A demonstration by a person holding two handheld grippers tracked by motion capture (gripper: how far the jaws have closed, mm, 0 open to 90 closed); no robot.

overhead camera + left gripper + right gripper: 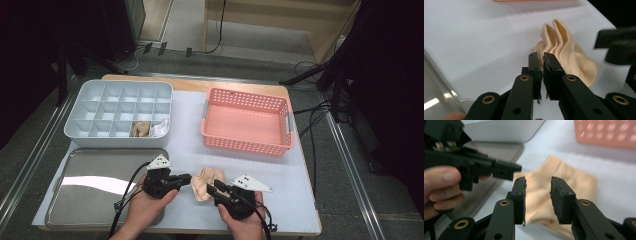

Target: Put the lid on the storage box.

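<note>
A beige sock (pixel 207 181) lies bunched on the white mat near the table's front edge, between my two grippers. My left gripper (pixel 189 178) comes in from the left with its jaws shut at the sock's left edge. In the left gripper view the sock (pixel 571 55) stands in folds right behind the closed tips of the left gripper (pixel 541 56). My right gripper (pixel 210 189) is at the sock's front right. In the right gripper view the right gripper (pixel 537 183) is open, with the sock (pixel 574 182) lying beyond the gap, untouched by the pads.
A grey divider box (pixel 120 87) at the back left holds a beige sock (pixel 141 129) and a white one (pixel 160 128) in its front compartments. A pink basket (pixel 247 145) stands at the back right. A metal tray (pixel 90 175) lies at the front left.
</note>
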